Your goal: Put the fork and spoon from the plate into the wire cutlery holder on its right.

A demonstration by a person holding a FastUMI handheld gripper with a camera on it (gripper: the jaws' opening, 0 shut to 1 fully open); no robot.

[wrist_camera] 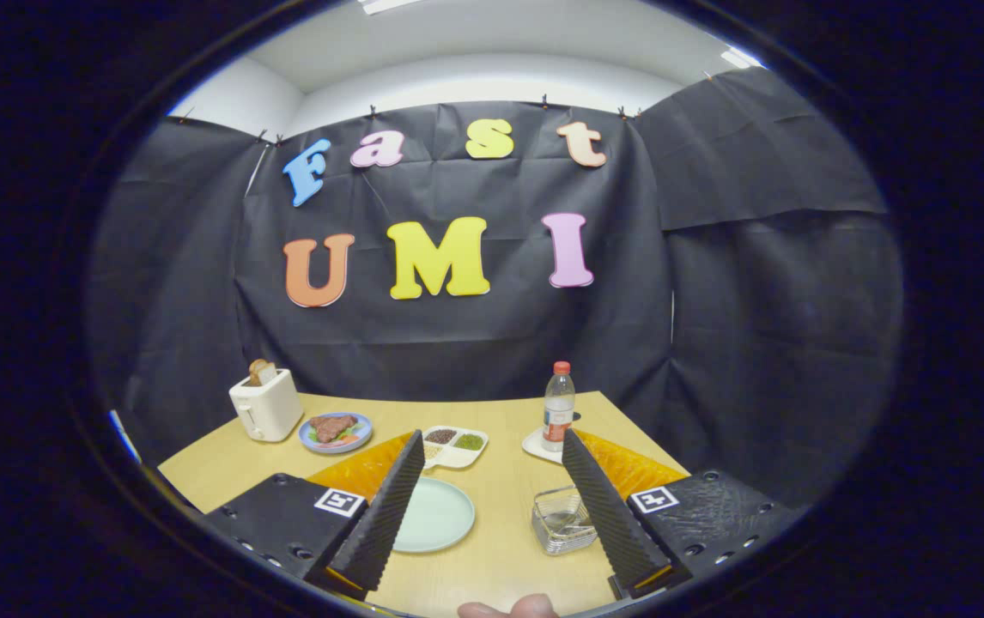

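Plate [439, 515] looks bare | wire cutlery holder [562, 518] seems to hold cutlery | gripper [490, 455] wide, empty | judged finished; next: withdraw.

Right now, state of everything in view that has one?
gripper: open, fingers wide apart, holding nothing
plate: bare, no cutlery on it
wire cutlery holder: upright beside the plate, something shiny inside, unclear what
toaster: bread sticking up
bottle: upright, capped
blue plate: food on it
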